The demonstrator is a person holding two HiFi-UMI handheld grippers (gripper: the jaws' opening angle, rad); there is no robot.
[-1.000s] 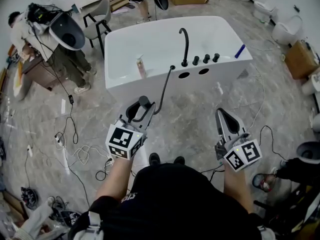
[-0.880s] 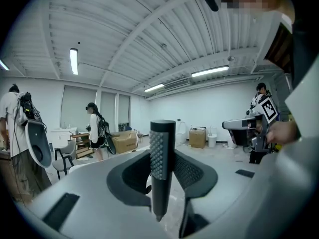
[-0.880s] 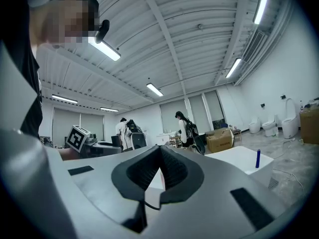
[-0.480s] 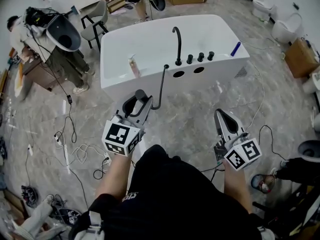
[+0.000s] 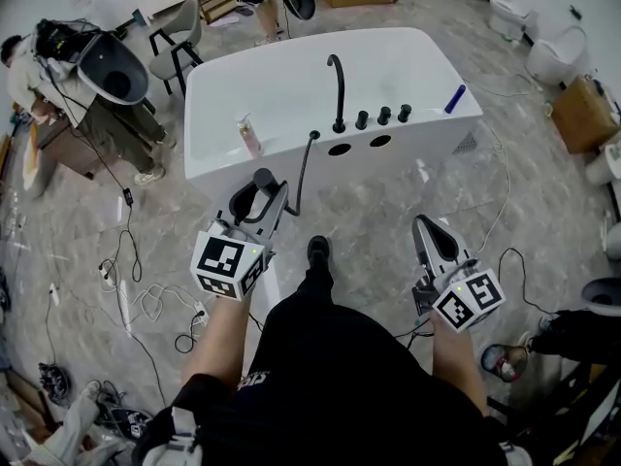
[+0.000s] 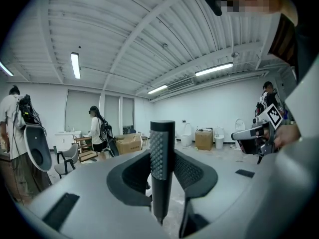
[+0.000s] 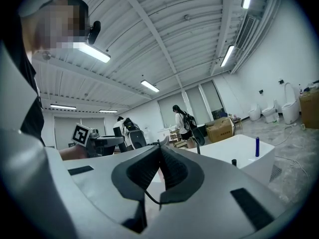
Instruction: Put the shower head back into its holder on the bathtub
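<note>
While the left gripper (image 5: 250,198) clamps the black shower head (image 6: 162,163) upright, the right gripper (image 5: 433,239), well apart at right, sits closed and empty. Hose (image 5: 302,171) runs far to the near rim of the bathtub (image 5: 441,129), beside two holes (image 5: 340,149); open floor (image 5: 378,212) lies between.

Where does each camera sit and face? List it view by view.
Head view: on the person's head, looking steeply down at the white bathtub; torso, forearms, the left gripper clamping the black shower head, the shut right gripper.
Left gripper view: on the left gripper, facing level across the room; its jaws, the right gripper at right.
Right gripper view: on the right gripper, facing the bathtub; its jaws, the left gripper at left.
Shared: head and right gripper views both show the bathtub.
</note>
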